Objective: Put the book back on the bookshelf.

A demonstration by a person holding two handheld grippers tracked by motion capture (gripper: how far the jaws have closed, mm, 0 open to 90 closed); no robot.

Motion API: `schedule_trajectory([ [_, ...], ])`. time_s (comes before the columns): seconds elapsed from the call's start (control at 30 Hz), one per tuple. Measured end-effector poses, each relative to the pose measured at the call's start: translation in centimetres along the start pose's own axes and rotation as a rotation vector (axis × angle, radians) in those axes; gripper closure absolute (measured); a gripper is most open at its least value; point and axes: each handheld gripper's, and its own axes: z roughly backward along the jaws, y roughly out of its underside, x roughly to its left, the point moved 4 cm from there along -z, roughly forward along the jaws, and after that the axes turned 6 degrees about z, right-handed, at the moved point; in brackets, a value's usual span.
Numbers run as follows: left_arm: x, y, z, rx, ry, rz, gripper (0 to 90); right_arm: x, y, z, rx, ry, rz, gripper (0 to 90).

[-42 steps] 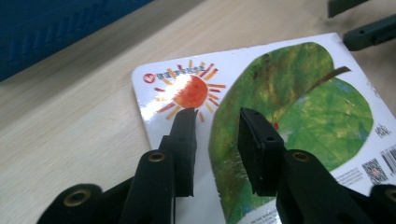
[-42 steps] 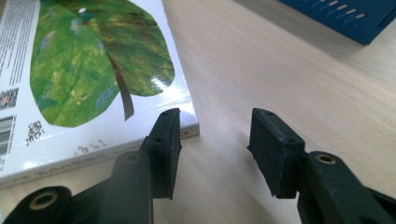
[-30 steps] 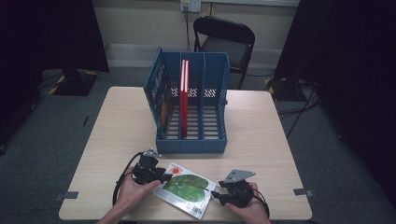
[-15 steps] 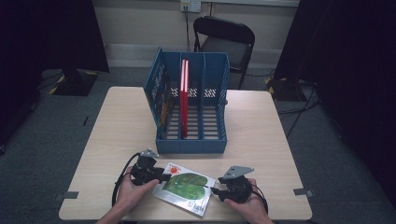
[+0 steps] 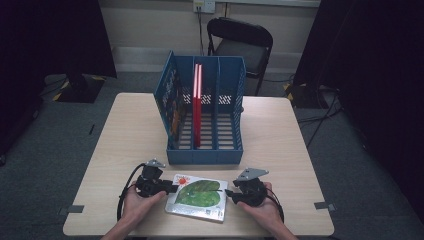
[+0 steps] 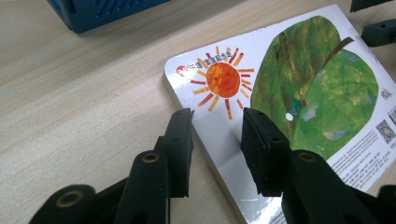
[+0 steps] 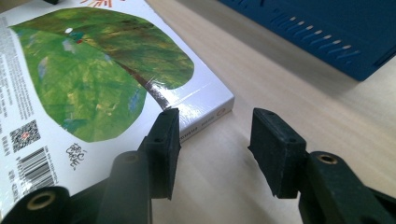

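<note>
Left gripper (image 6: 216, 122) gapes over the book's (image 5: 196, 197) left edge at lower centre of the frame; right gripper (image 7: 214, 125), equally agape, straddles its right corner. Flat board may skid from one-sided pinches toward the blue rack (image 5: 205, 150)

The picture book (image 6: 299, 88) runs off the right and bottom edges in the left gripper view; its small print and QR code (image 6: 386, 130) are too small to read. The blue file rack (image 7: 322, 28) is cropped in the right gripper view.
</note>
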Motion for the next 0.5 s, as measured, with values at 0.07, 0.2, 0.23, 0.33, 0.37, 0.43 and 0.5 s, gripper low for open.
schedule_trajectory([
  [0.07,0.11,0.03,-0.13,-0.004,-0.001,0.012,59.2,-0.17,-0.17,-0.24,-0.005,0.008,-0.001,53.8],
  [0.2,0.35,-0.20,-0.20,-0.022,-0.022,0.023,54.9,-0.51,-0.03,-0.77,0.004,0.036,-0.010,54.2],
  [0.23,0.48,-0.18,-0.16,-0.025,-0.021,0.022,55.2,-0.53,-0.01,-0.72,0.002,0.038,-0.011,53.1],
  [0.33,0.64,-0.18,-0.14,-0.036,-0.009,0.026,52.8,-0.60,-0.26,-0.20,-0.029,0.034,-0.021,52.1],
  [0.37,0.64,-0.23,-0.20,-0.041,-0.011,0.028,51.3,-0.55,-0.31,-0.09,-0.037,0.028,-0.023,51.7],
  [0.43,0.50,-0.23,-0.32,-0.049,-0.017,0.018,50.3,-0.20,-0.36,0.00,-0.043,0.013,-0.020,50.3],
  [0.5,0.37,-0.25,-0.45,-0.059,-0.018,0.017,49.0,0.22,-0.34,-0.05,-0.045,-0.004,-0.015,49.7],
])
